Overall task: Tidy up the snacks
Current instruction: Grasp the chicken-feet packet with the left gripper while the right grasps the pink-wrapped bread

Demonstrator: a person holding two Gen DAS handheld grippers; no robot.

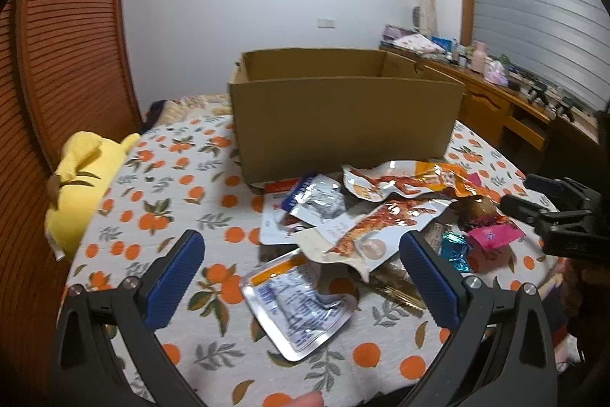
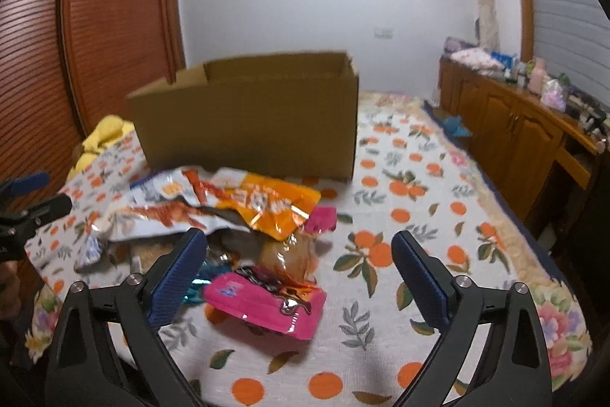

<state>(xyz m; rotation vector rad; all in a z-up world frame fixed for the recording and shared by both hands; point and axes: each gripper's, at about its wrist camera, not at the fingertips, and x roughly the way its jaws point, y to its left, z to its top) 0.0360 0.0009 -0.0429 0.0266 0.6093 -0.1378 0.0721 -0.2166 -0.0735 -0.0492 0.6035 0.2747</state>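
**Snack packets loose on bed, neither gripper holding**

Left gripper (image 1: 301,254) spread wide, empty; silver pouch (image 1: 295,308) lies flat just below its jaws. Right gripper (image 2: 299,254) likewise released above pink packet (image 2: 267,304). Box (image 1: 343,124) stands beyond both. Packets judged light, crinkly, slippery; pinch a sealed edge.

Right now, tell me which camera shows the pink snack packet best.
The right wrist view. There the pink snack packet lies close and whole between the open right gripper fingers, untouched. The left wrist view shows it only small, at the far right of the snack pile, partly hidden by other wrappers.
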